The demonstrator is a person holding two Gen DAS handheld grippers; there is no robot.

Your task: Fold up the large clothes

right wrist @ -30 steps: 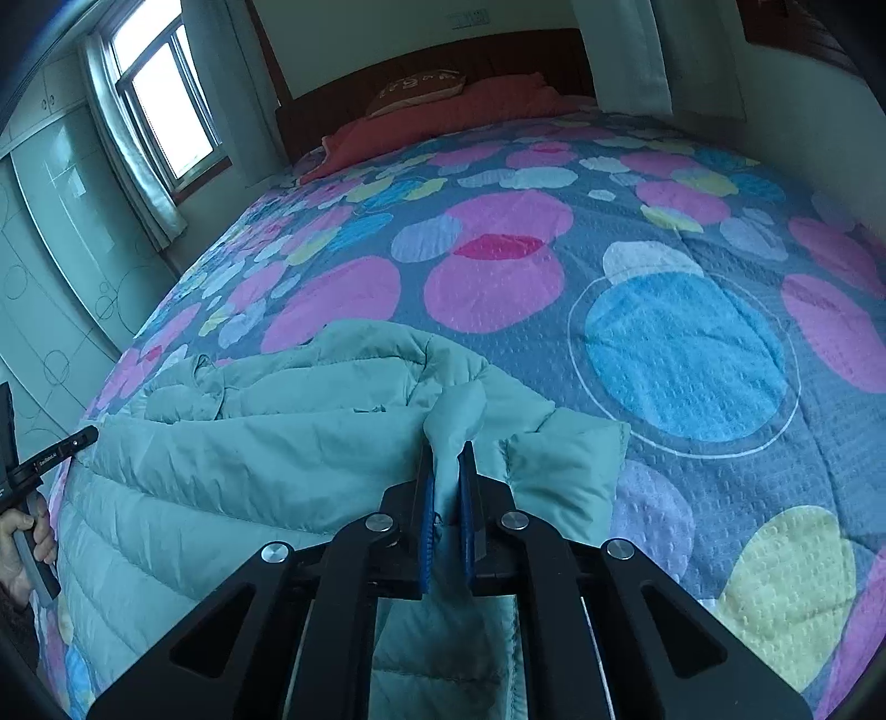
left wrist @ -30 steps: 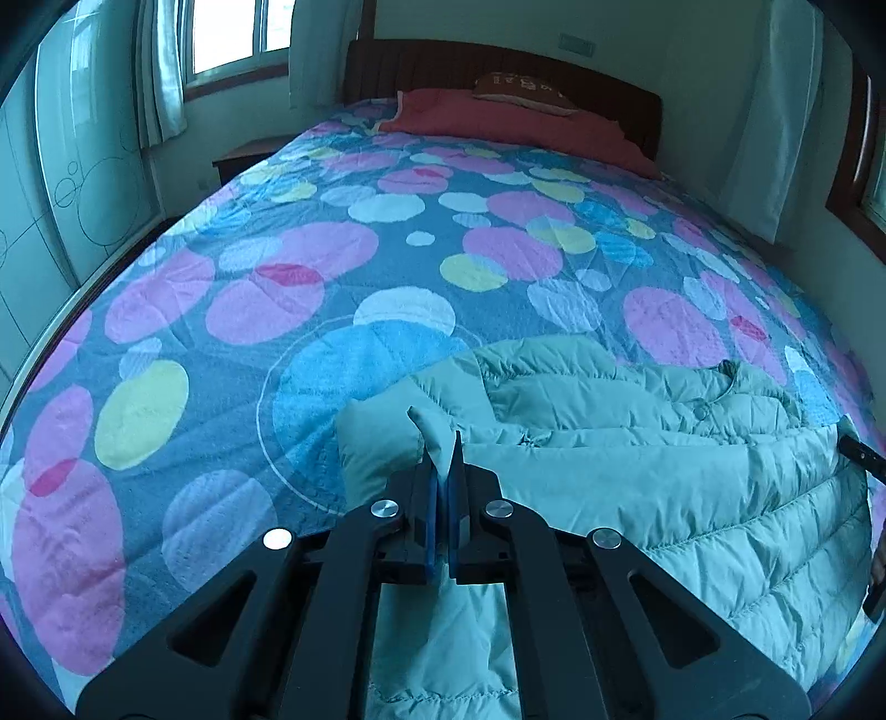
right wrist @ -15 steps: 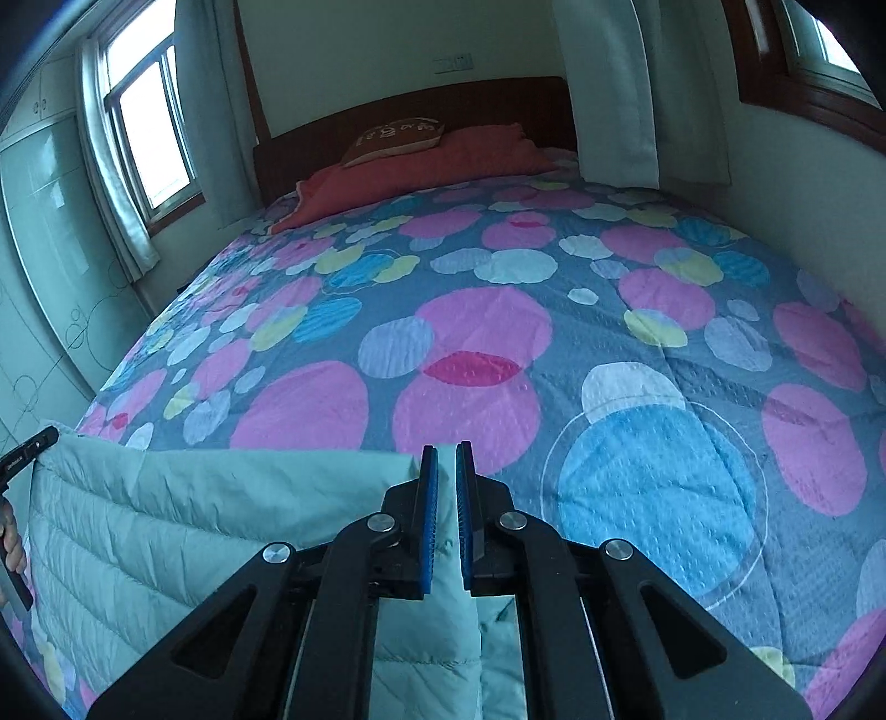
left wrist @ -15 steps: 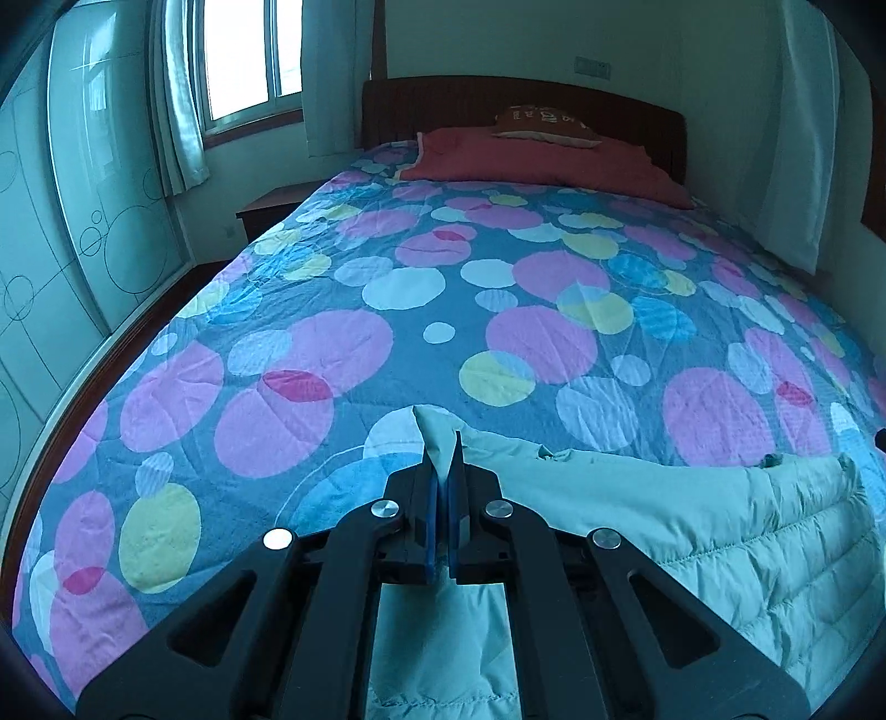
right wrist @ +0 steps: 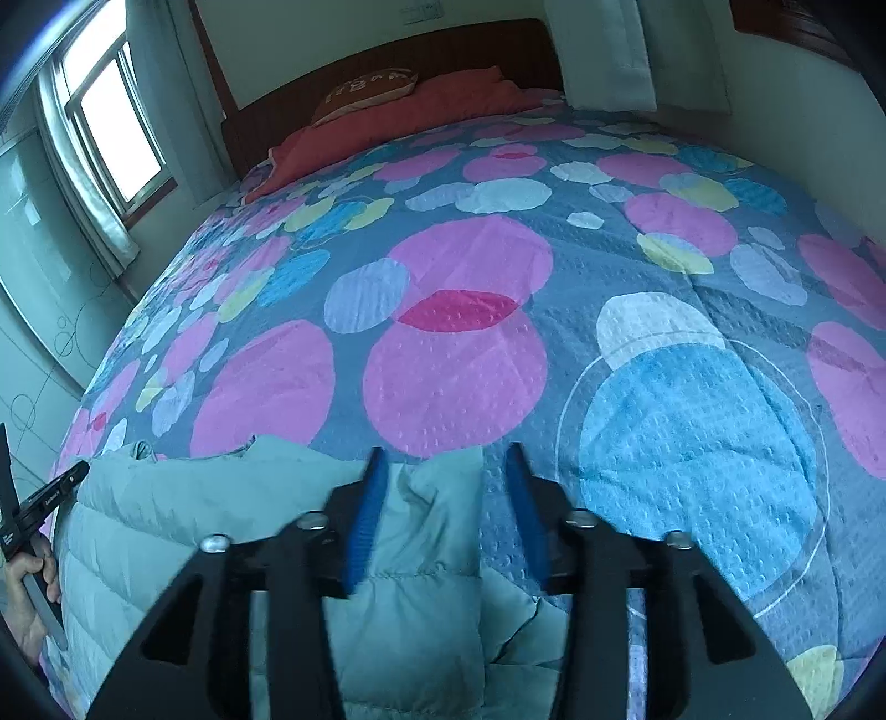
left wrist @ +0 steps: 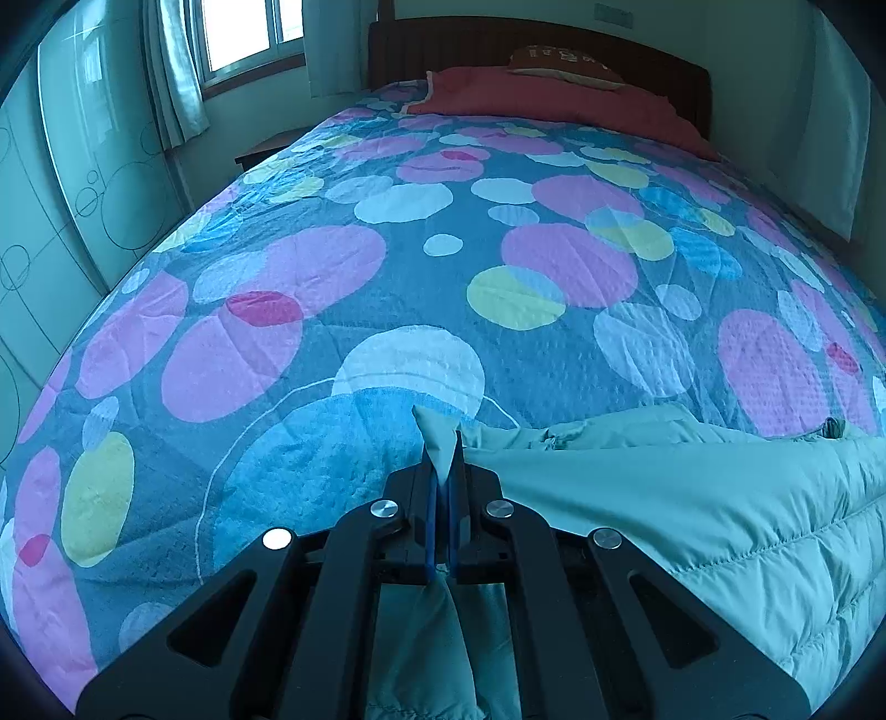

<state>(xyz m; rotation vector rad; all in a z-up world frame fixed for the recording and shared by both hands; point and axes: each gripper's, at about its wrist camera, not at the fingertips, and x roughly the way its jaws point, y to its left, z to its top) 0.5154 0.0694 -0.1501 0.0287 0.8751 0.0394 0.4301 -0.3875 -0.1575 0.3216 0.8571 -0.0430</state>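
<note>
A pale green quilted puffer jacket lies on the bed, its lower part folded up over the upper part. My left gripper is shut on a corner of the jacket's hem, and the cloth runs down between its blue pads. In the right wrist view the jacket spreads to the left. My right gripper has its jaws opening, and the jacket's other corner lies loose between the blue pads without being pressed. The other gripper's handle and a hand show at the left edge.
The bed carries a blue quilt with pink, yellow and white circles. A red pillow and a brown cushion lie at the dark headboard. Beyond the left side are a window with curtains and a wardrobe.
Both grippers carried the jacket's hem forward over its collar and sleeves, which are now covered. The right gripper, shut on the corner before, now stands apart and the corner has dropped.
</note>
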